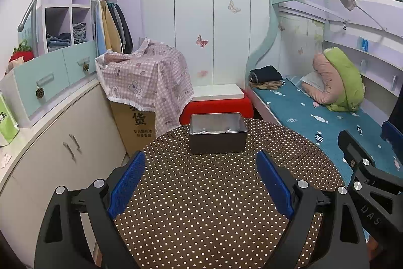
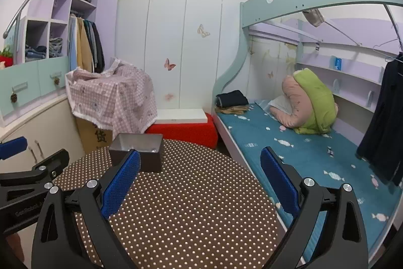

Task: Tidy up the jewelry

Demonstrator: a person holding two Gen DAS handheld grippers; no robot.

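Observation:
A dark metal box (image 1: 217, 133) stands open at the far edge of the round brown polka-dot table (image 1: 214, 193). Small pale jewelry pieces (image 1: 201, 131) lie on its floor. My left gripper (image 1: 200, 158) is open and empty, held above the table short of the box. My right gripper (image 2: 200, 155) is open and empty over the table's right part; the box (image 2: 137, 151) sits ahead to its left, partly behind its left finger (image 2: 121, 183). Each gripper shows at the other view's edge.
A bed with a teal sheet (image 2: 302, 150) runs along the right of the table. A red stool with a white board (image 1: 216, 102) stands behind the table. A cardboard box under a pink checked cloth (image 1: 146, 77) and white cabinets (image 1: 63, 143) stand at the left.

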